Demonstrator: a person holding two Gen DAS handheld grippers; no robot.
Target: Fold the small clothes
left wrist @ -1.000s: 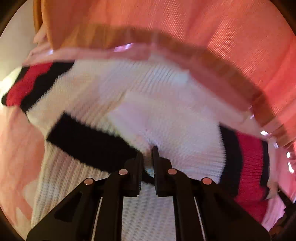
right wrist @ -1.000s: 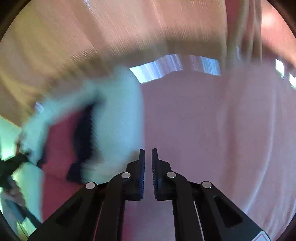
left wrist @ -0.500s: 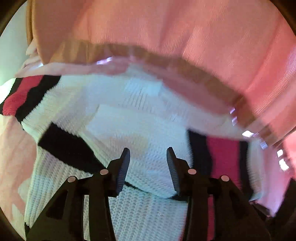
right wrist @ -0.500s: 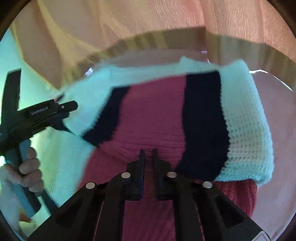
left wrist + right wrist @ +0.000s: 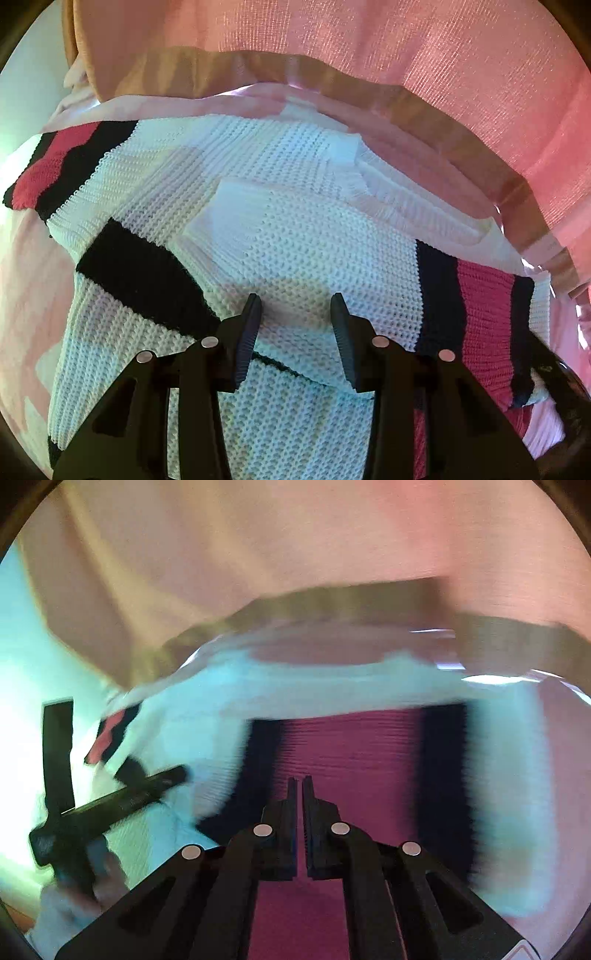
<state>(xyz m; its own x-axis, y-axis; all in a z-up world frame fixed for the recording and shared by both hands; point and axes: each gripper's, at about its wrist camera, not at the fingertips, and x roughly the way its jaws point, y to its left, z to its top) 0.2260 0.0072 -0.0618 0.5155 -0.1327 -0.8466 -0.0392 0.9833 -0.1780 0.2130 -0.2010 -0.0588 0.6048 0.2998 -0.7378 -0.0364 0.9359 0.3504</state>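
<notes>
A small white knit sweater point(image 5: 295, 229) with black and red stripes lies spread on a pink sheet point(image 5: 22, 280), folded over on itself so that one white panel overlaps the body. A striped cuff point(image 5: 48, 166) reaches out to the far left edge of the garment, and a broad band of black, red and black point(image 5: 480, 310) runs down its right side. Behind it rises a pink curtain point(image 5: 443, 74) with a brownish hem just past the sweater's far edge.

The left claw point(image 5: 295, 317) hangs over the middle of the sweater with its jaws spread wide, nothing between them; the white knit shows plainly in the gap. Whether the fingertips touch the fabric I cannot tell.

The right wrist view is smeared with motion blur. There the right claw point(image 5: 300, 794) has its jaws drawn in to a thin slit, poised over the red band of the sweater point(image 5: 351, 746). I cannot tell whether any cloth is pinched in that slit or whether the tips touch the knit. Off to the left in the same view, the left claw point(image 5: 162, 779) and its black handle show against the white knit, with the person's hand point(image 5: 92, 878) blurred around the grip.
</notes>
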